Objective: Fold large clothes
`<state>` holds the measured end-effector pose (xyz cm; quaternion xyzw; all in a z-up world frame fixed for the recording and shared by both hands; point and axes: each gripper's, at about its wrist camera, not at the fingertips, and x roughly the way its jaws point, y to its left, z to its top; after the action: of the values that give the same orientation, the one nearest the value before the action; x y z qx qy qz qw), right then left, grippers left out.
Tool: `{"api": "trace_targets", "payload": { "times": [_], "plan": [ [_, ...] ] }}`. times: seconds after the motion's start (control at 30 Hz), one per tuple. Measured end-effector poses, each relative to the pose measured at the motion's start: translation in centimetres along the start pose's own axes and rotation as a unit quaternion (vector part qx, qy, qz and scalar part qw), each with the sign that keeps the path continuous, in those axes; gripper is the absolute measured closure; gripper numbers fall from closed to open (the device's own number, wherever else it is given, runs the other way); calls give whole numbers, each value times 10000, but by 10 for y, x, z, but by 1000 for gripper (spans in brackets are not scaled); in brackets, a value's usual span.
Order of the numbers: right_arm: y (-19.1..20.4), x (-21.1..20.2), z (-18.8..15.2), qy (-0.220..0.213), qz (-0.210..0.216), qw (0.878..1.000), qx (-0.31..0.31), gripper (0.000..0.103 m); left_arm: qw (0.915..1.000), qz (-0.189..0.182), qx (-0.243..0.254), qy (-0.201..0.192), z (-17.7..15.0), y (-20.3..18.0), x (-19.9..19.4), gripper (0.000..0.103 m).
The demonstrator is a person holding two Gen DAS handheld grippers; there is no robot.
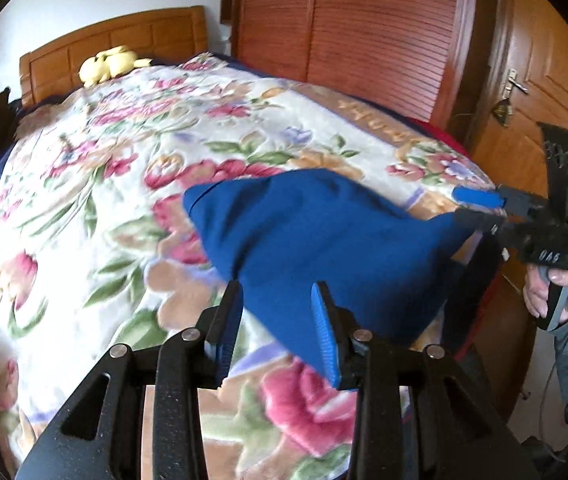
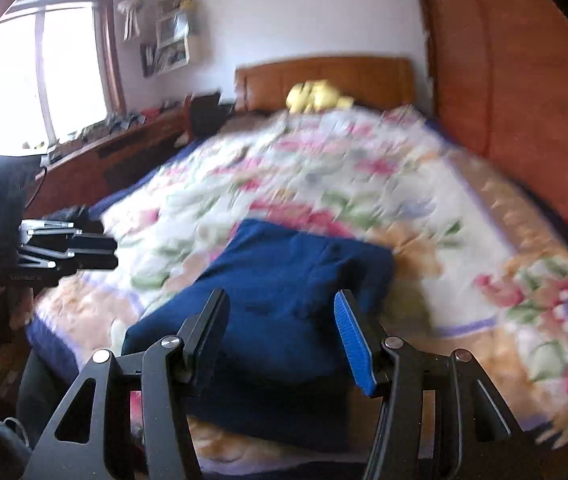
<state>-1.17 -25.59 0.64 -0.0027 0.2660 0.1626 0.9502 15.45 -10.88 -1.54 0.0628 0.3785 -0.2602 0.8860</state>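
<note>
A dark blue garment [image 1: 323, 240] [image 2: 284, 300] lies folded in a thick rectangle on the flowered blanket [image 1: 104, 184] [image 2: 323, 184], near the bed's foot. My left gripper [image 1: 278, 292] is open just short of the garment, with nothing between its pads. The right wrist view shows this left gripper [image 2: 114, 250] off to the garment's left, apart from it. My right gripper [image 2: 280, 300] hovers open above the garment's near edge and holds nothing. In the left wrist view the right gripper [image 1: 463, 204] sits at the garment's right corner, jaws apart, with a person's hand [image 1: 555, 292] on its grip.
A wooden headboard [image 1: 116, 40] [image 2: 323, 76] and a yellow plush toy [image 1: 108, 64] [image 2: 315, 96] are at the bed's far end. A louvred wardrobe [image 1: 343, 32] and a door [image 1: 543, 80] stand along the right. A window [image 2: 24, 72] and a low cluttered shelf [image 2: 124, 132] are on the left.
</note>
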Motion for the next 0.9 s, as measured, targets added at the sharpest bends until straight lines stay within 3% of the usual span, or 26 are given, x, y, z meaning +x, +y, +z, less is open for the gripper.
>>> {"api": "trace_targets", "payload": {
  "times": [0.13,0.2,0.23,0.27,0.37,0.57,0.9],
  "plan": [
    [6,43,-15,690,-38,9976,-89,47,9999,85,-103,36,-8,15,9,66],
    [1,49,-21,820,45,9966,5,54,9998,83,-177,48,-10,21,17,66],
    [-2,50,-22,856,118,9962,50,63,9997,72,-206,70,-9,24,22,66],
    [-5,52,-23,886,141,9960,52,79,9997,52,-231,94,-8,27,28,66],
    [-7,53,-25,930,188,9954,-112,93,9995,49,-252,176,-2,32,50,66],
    [-17,34,-17,565,-354,9972,-338,98,9995,74,-164,259,20,34,90,66],
    [-30,26,-28,539,-174,9984,81,98,9987,253,8,453,38,45,142,65]
  ]
}}
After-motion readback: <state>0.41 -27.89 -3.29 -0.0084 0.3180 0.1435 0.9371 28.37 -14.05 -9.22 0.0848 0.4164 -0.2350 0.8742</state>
